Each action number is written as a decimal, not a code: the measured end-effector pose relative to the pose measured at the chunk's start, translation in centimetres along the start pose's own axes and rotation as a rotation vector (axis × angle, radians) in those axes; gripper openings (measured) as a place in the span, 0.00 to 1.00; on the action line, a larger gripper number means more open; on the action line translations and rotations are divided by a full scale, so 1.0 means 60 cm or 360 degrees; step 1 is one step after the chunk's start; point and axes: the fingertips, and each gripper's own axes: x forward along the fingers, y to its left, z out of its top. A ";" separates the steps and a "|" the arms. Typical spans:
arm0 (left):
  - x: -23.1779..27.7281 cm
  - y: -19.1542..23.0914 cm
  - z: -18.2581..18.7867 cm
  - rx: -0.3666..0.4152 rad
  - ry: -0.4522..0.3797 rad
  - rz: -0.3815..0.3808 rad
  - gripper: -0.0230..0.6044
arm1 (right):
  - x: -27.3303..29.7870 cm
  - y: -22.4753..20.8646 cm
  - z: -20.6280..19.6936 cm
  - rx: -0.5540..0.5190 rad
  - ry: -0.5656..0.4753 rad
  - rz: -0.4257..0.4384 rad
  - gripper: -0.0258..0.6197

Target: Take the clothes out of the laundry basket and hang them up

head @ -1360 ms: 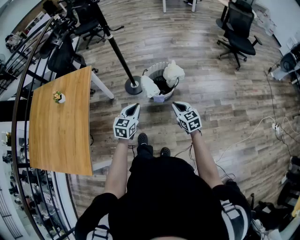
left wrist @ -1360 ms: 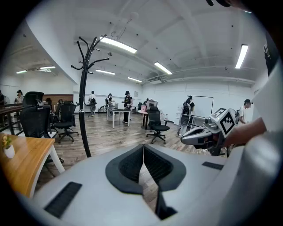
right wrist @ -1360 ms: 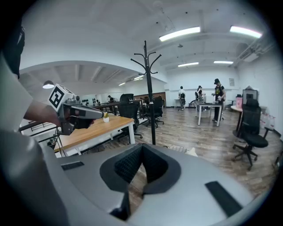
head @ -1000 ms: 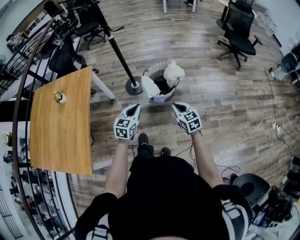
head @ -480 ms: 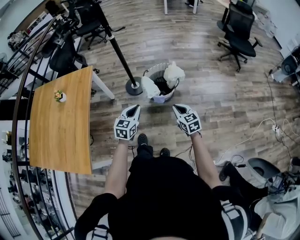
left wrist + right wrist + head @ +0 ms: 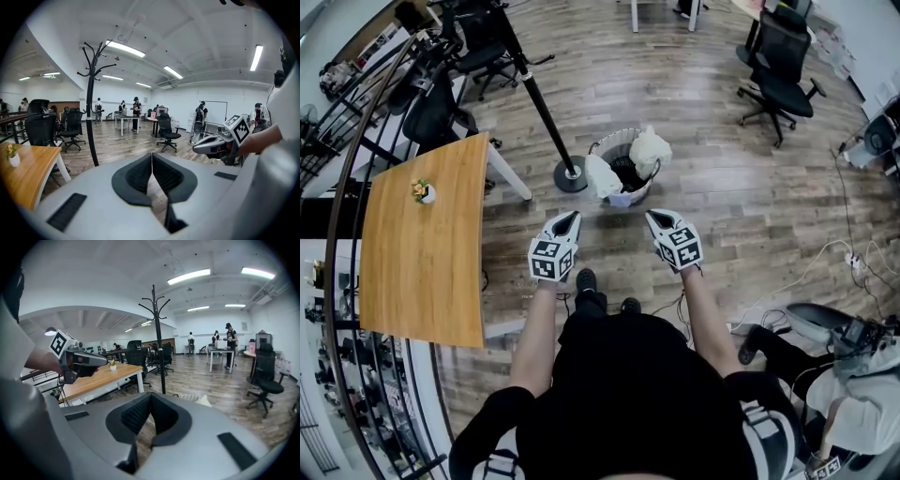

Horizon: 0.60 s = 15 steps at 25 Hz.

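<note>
Left jaws: the left gripper [image 6: 570, 218] has its pads pressed together, with nothing between them.
Right jaws: the right gripper [image 6: 654, 217] is closed just as tightly and is also empty.
Grippers' place: both are held side by side in front of the person, above the floor [image 6: 741, 202]. Their tips point toward the laundry basket [image 6: 601, 144] but are well short of it.
Laundry basket: it stands on the floor, just beside the round base of the coat stand [image 6: 540, 111] and off the far corner of the wooden table [image 6: 422, 262].
Clothes: one white garment [image 6: 649, 147] is heaped on the basket's far right rim. A second white piece [image 6: 601, 175] hangs over its near left rim, and dark cloth lies inside.
Hanging place: the coat stand's hooks look bare in the left gripper view.
Step in hand: probably the approach, since no clothes have been taken out yet.
Next move: get closer to the basket, open one gripper wide and lower it onto the draped near-rim piece. A loose fold standing clear of the rim would be the best place to pinch.
</note>
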 end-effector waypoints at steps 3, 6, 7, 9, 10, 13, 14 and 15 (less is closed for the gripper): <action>-0.001 0.003 -0.002 0.0000 -0.0003 0.0005 0.07 | 0.001 0.003 0.000 -0.0001 -0.0004 0.0000 0.06; -0.001 0.005 -0.006 -0.0001 0.0009 0.0012 0.08 | 0.001 0.004 -0.001 0.0003 -0.0005 0.0001 0.07; -0.002 0.005 -0.007 -0.0003 0.0009 0.0013 0.08 | 0.000 0.005 -0.002 0.0004 -0.0006 0.0003 0.07; -0.003 0.005 -0.007 -0.0010 -0.0001 0.0012 0.08 | 0.000 0.007 -0.003 0.0004 -0.0005 0.0005 0.08; -0.003 0.006 -0.005 -0.0015 -0.0007 0.0010 0.08 | 0.000 0.007 -0.003 0.0003 -0.0002 0.0005 0.09; -0.003 0.014 -0.003 -0.0026 -0.0009 0.0024 0.08 | 0.004 0.008 -0.001 -0.0002 -0.0003 0.0004 0.16; -0.003 0.018 -0.003 -0.0027 -0.0011 0.0038 0.08 | 0.005 0.008 0.000 -0.0005 -0.0009 0.0005 0.18; -0.003 0.022 -0.003 -0.0032 -0.0015 0.0051 0.08 | 0.006 0.009 0.001 -0.0009 -0.0015 0.0005 0.20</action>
